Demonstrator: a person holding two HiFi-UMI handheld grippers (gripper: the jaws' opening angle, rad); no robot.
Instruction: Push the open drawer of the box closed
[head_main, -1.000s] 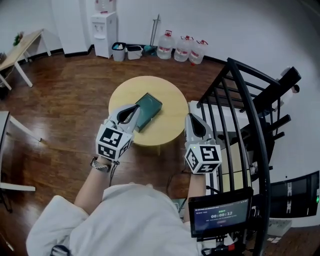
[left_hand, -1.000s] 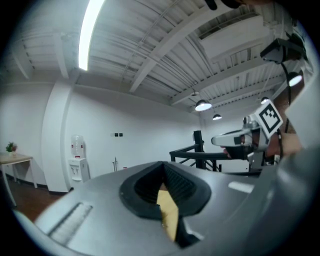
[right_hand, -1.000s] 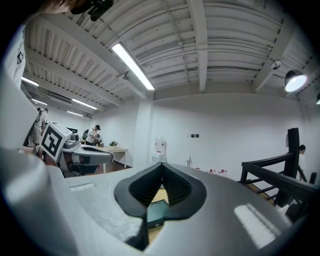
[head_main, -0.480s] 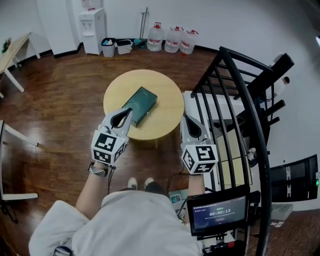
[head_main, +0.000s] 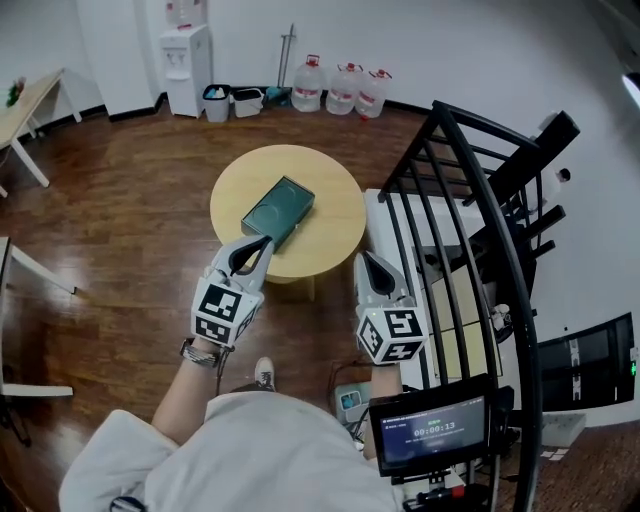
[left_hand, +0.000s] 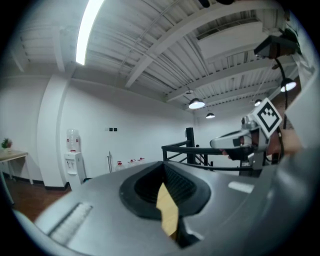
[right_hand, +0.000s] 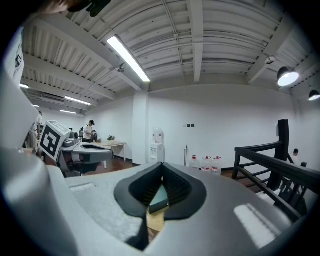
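Observation:
A dark green flat box (head_main: 278, 211) lies on a round yellow table (head_main: 335, 215). From above it reads as one rectangle, and I cannot make out a drawer standing out of it. My left gripper (head_main: 264, 241) is shut and empty, its tip over the table's near edge, just short of the box's near corner. My right gripper (head_main: 364, 257) is shut and empty off the table's right near side. In the right gripper view the shut gripper (right_hand: 161, 176) frames a sliver of the box (right_hand: 159, 199). In the left gripper view the shut gripper (left_hand: 163, 166) shows only table top (left_hand: 169, 215).
A black metal railing (head_main: 470, 200) runs close along the right, over a white surface (head_main: 385, 215). Water jugs (head_main: 340, 88), bins (head_main: 230, 100) and a water dispenser (head_main: 187, 55) stand at the far wall. A small screen (head_main: 430, 430) sits near my right arm. Wooden floor surrounds the table.
Both grippers have drawn back toward me. The left one was alongside the box's near left edge a second ago and now stands apart from it. Both stay shut.

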